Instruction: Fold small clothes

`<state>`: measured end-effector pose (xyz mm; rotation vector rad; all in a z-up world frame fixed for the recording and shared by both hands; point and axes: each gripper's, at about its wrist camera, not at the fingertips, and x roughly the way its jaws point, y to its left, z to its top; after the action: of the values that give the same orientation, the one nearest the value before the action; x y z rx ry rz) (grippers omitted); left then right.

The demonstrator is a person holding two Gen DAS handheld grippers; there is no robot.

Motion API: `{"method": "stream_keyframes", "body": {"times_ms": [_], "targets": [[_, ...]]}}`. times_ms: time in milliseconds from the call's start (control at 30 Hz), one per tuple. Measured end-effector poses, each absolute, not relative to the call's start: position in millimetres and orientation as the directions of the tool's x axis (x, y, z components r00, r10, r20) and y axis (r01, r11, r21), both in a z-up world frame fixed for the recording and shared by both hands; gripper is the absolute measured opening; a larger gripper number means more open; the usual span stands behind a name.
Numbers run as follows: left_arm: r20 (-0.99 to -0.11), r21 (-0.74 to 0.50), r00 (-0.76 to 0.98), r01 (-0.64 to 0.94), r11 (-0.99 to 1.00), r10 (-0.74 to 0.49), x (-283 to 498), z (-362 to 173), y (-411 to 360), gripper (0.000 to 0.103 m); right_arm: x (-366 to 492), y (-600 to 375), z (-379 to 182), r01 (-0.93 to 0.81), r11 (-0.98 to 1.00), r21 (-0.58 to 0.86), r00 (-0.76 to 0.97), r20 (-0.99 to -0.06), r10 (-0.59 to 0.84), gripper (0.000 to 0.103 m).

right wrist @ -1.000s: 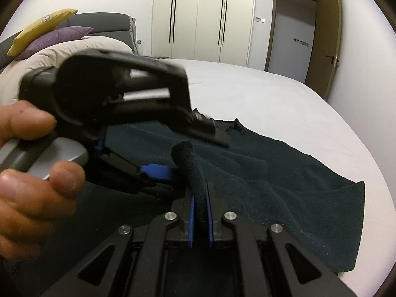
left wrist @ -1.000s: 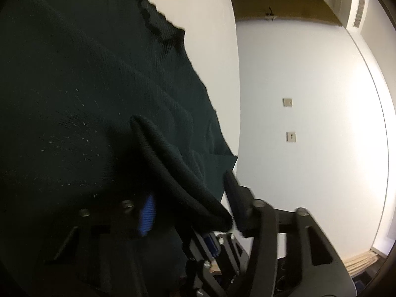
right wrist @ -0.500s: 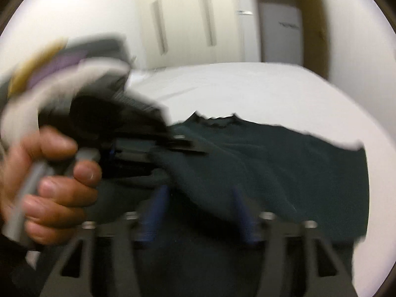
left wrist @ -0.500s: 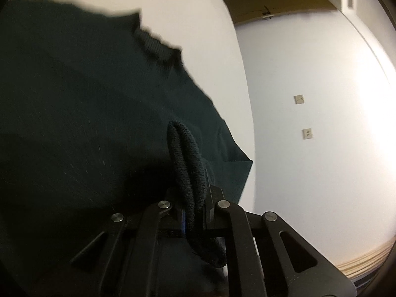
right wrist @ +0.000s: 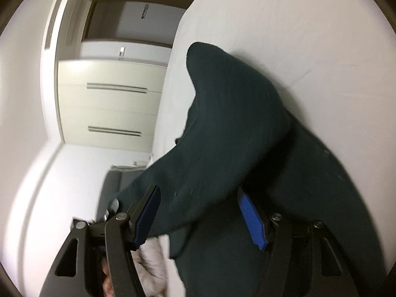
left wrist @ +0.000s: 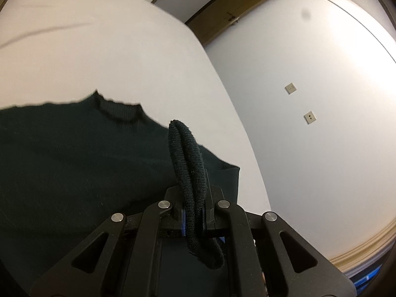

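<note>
A dark green knitted top (left wrist: pixel 74 163) lies spread on the white bed (left wrist: pixel 99 49), its collar (left wrist: pixel 118 111) towards the far side. My left gripper (left wrist: pixel 194 212) is shut on a bunched fold of the top's hem (left wrist: pixel 185 153), which stands up between the jaws. In the right wrist view the same top (right wrist: pixel 235 128) hangs in a lifted fold across my right gripper (right wrist: pixel 200 212), whose blue pads (right wrist: pixel 252 220) stand wide apart; the cloth passes between them without being pinched.
The bed's edge (left wrist: pixel 237 113) runs along a white wall with two sockets (left wrist: pixel 309 117). A wooden door (left wrist: pixel 230 17) and cream wardrobes (right wrist: pixel 109 104) stand beyond. A pale duvet (right wrist: pixel 153 267) shows low in the right wrist view.
My right gripper has opened and let go of the fold, then swung round sharply. My left gripper has closed on the hem and drawn the top back.
</note>
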<state>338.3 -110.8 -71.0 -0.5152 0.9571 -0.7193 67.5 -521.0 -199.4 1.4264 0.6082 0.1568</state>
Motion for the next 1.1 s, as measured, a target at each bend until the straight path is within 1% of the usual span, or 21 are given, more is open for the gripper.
{"method": "stream_keyframes", "body": {"times_ms": [133,300,467,567,700,800,867,900,1000,1100], "targets": [[-0.527,-0.679,0.410,0.324,0.658,-0.745,333,-59,-100,0.006,85,-533,-204,0.236,0.073,0.969,0.868,-0.243,0.433,0.068],[-0.535,-0.671,0.434,0.302,0.677,-0.725,337,-58,-78,0.006,99,-551,-202,0.217,0.031,0.976,0.902,-0.213,0.376,0.069],[-0.579,-0.668,0.431,0.237,0.706,-0.692,353,-93,-60,0.006,104,-570,-198,0.206,0.028,0.978,0.927,-0.204,0.315,0.069],[-0.623,-0.652,0.411,0.196,0.732,-0.666,362,-126,-52,0.006,109,-578,-203,0.207,0.024,0.978,0.925,-0.204,0.321,0.064],[-0.664,-0.620,0.388,0.193,0.761,-0.639,361,-153,-48,0.006,114,-577,-210,0.211,0.051,0.976,0.914,-0.216,0.343,0.058],[-0.691,-0.578,0.380,0.220,0.786,-0.615,357,-165,-48,0.007,117,-574,-206,0.201,0.087,0.976,0.907,-0.219,0.359,0.058],[-0.696,-0.575,0.381,0.211,0.791,-0.608,364,-172,-50,0.007,118,-574,-203,0.205,0.111,0.972,0.899,-0.232,0.371,0.058],[-0.690,-0.579,0.389,0.210,0.788,-0.610,364,-170,-50,0.006,119,-573,-200,0.200,0.117,0.973,0.899,-0.230,0.373,0.060],[-0.650,-0.569,0.442,0.255,0.781,-0.618,364,-149,-49,0.006,128,-575,-192,0.176,0.134,0.975,0.902,-0.215,0.374,0.060],[-0.661,-0.520,0.461,0.288,0.804,-0.592,368,-137,-56,0.007,133,-574,-192,0.184,0.142,0.973,0.898,-0.225,0.377,0.060]]}}
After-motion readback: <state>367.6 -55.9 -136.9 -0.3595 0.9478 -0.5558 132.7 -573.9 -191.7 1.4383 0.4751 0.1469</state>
